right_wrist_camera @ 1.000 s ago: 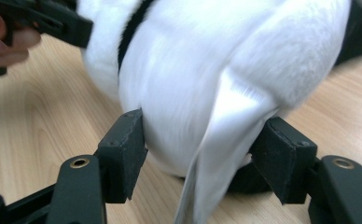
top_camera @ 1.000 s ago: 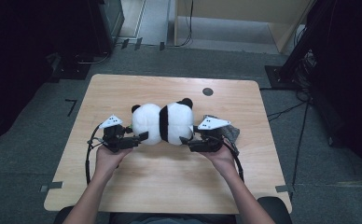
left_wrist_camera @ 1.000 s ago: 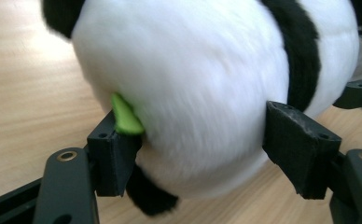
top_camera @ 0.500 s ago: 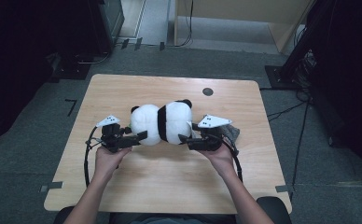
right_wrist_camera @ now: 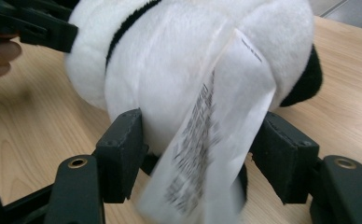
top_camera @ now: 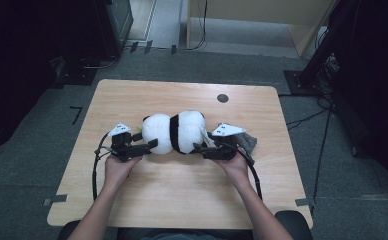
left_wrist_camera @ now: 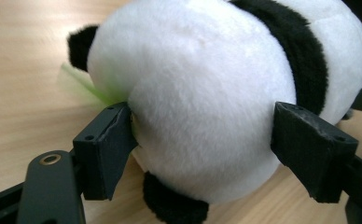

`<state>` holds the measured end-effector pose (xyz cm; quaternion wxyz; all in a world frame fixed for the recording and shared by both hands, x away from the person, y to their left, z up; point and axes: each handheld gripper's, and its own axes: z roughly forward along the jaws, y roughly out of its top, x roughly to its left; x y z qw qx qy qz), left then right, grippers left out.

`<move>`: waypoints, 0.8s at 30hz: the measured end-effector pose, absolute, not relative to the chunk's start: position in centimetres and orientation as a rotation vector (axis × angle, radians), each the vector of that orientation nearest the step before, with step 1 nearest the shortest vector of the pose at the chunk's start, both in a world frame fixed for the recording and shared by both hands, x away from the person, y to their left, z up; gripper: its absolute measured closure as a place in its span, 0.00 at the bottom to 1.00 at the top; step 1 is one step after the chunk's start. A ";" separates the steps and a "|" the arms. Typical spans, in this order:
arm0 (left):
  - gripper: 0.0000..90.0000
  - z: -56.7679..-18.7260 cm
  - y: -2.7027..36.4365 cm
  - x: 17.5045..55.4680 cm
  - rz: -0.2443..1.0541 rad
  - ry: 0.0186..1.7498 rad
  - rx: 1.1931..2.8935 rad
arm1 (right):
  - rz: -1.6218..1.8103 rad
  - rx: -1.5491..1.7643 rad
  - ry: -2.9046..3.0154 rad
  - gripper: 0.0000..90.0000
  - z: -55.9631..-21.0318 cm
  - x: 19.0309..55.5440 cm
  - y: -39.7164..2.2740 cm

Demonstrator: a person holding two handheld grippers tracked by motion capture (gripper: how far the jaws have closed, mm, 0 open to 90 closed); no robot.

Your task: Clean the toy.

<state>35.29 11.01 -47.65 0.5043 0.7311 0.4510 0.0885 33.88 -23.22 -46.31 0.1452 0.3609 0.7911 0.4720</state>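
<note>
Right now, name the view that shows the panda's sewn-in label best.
The right gripper view: the white label hangs close up between that gripper's jaws, its print blurred. The high view shows it as a thin white strip at the plush panda's right end.

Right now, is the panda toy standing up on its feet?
No, the panda toy lies sideways on the wooden table.

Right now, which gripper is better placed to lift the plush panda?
Right, probably. The right gripper pinches the plush panda; the left gripper's jaws, around its head, have just been opening.

Overhead camera faces down; both gripper cameras, seemingly close, share the panda (top_camera: pixel 174 131).
</note>
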 end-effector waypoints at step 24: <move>0.19 -47.5 10.3 35.6 0.295 1.053 1.818 | 1.290 1.201 2.021 0.48 -46.3 33.0 -30.4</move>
